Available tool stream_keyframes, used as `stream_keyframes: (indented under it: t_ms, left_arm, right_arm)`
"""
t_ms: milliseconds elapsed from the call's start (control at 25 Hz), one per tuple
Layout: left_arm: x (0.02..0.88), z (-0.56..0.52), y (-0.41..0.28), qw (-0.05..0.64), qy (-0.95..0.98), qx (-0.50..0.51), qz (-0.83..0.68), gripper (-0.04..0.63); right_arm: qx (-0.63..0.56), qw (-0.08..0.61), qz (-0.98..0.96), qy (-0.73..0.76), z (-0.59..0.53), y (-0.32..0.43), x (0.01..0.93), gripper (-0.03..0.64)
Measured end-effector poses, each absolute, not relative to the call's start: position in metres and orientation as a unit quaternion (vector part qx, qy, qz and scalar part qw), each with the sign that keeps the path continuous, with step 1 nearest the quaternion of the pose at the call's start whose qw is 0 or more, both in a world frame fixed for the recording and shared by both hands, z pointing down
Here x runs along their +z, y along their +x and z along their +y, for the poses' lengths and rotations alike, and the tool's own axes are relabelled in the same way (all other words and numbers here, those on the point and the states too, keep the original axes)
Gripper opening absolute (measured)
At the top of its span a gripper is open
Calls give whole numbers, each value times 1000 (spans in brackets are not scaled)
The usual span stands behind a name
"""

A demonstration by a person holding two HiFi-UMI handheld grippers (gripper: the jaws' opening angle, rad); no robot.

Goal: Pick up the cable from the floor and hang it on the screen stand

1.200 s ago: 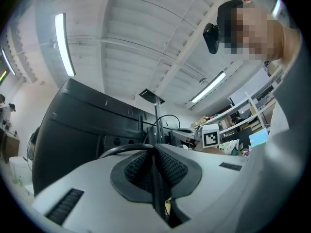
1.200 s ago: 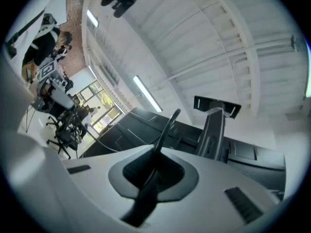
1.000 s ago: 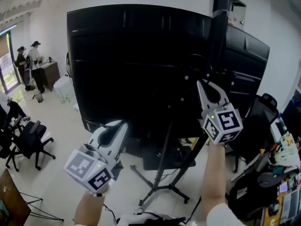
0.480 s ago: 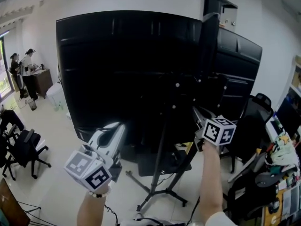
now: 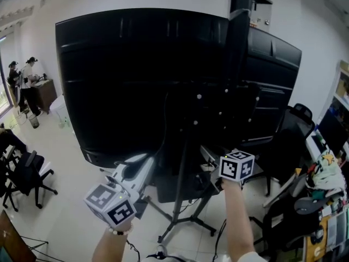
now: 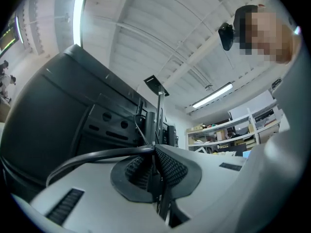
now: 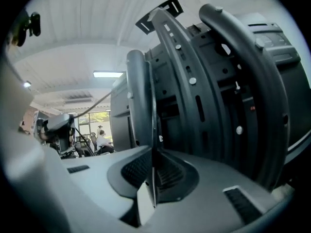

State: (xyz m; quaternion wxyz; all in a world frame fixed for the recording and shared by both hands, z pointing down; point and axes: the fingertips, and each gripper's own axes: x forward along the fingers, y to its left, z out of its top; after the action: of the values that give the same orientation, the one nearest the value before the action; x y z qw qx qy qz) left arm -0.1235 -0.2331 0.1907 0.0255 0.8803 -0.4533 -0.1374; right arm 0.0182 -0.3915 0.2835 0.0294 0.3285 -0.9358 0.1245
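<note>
A thin black round cable (image 6: 97, 157) is being pinched at the very tips of the left claw (image 6: 154, 148), whose ribbed pads are being pressed together on it. From the tips, in the left gripper view, the cable is being led away toward 9 o'clock and then curved down toward 8 o'clock. In the head view the left claw (image 5: 151, 159) is being held at 7 o'clock and pointed toward 1 o'clock, at the black metal screen stand (image 5: 182, 201) at 6 o'clock beneath the large black flat screen (image 5: 136, 75). The right claw (image 5: 210, 156) is being held at 5 o'clock, just beside the stand's upright. In the right gripper view the right claw (image 7: 153, 152) is being shown closed, pad against pad, with nothing being gripped, and the stand's dark post (image 7: 138, 101) is being faced at 12 o'clock. The pinched stretch of cable is being held above the pale floor (image 5: 65, 201).
</note>
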Motion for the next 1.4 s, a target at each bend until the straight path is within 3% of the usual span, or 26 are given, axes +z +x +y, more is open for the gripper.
stream_keyframes:
  t_ms: [160,280,360,440,600,640,680,720,840,1120,1400]
  left_arm:
    - [229,-244,-118,83,883,-152,-436,17]
    - [255,-245,-108,122,887,-155,-418,24]
    - [271,-241,-102,142,890,-153,-406,33]
    - [287,-236,-95,163,889,-154,-398,87]
    - [326,-209,-62,213,878,-154,-399,87]
    - [339,-200,-52,225,871,-156,-407,77]
    - [352,-192,-40,237,862,-158,-420,70]
    - [366,-185,-27,247,852,-159,-434,14]
    - [402,-168,21,262,830,-158,-466,3]
    - [484,-81,123,309,768,-115,-550,3]
    - [510,11,164,364,736,-174,-544,3]
  right_arm:
    - [70,17,-923,378,-388,33,277,52]
    - [46,18,-914,403,-384,40,272,227]
    - [31,9,-910,414,-375,47,264,235]
    - [19,-3,-909,416,-362,59,257,249]
    - [9,-39,-922,386,-318,99,258,249]
    - [4,-37,-925,378,-306,111,264,244]
    - [-1,-31,-927,373,-294,125,273,195]
    - [-3,-25,-928,371,-284,141,284,172]
    - [21,-19,-935,352,-260,188,317,0]
    - [129,19,-956,264,-173,252,414,0]
    - [229,64,-944,228,-74,273,506,0]
